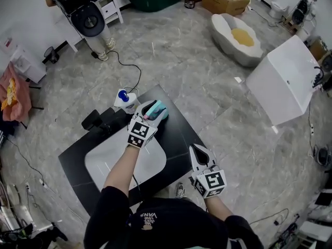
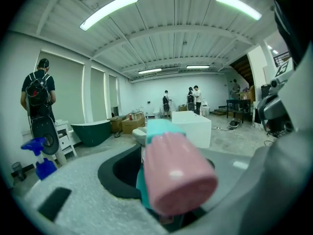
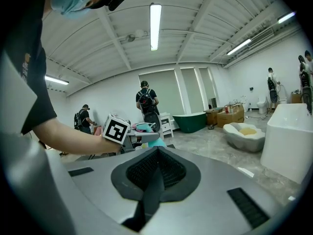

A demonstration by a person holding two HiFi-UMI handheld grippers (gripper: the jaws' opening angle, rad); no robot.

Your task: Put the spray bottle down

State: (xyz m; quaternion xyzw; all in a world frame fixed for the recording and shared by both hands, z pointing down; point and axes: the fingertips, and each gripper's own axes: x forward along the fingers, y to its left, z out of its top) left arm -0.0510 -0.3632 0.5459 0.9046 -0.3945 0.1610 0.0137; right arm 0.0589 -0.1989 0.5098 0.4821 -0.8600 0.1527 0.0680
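My left gripper [image 1: 152,114] is shut on a teal spray bottle with a pink head [image 1: 157,109], holding it over the back edge of the black counter [image 1: 179,131]. In the left gripper view the pink head [image 2: 177,176] fills the space between the jaws, with the teal body [image 2: 157,128] behind it. My right gripper [image 1: 199,153] hangs over the counter's front right corner, its jaws closed together with nothing between them [image 3: 155,166]. The right gripper view also shows the left gripper's marker cube [image 3: 116,129] and the bottle [image 3: 146,128] beyond it.
A second spray bottle, white with a blue head [image 1: 125,99] [image 2: 41,159], stands at the counter's back left. A white basin [image 1: 111,162] is sunk in the counter beside a black faucet [image 1: 96,120]. A white tub [image 1: 284,80], an oval tub [image 1: 236,35] and a person [image 1: 78,4] are on the floor beyond.
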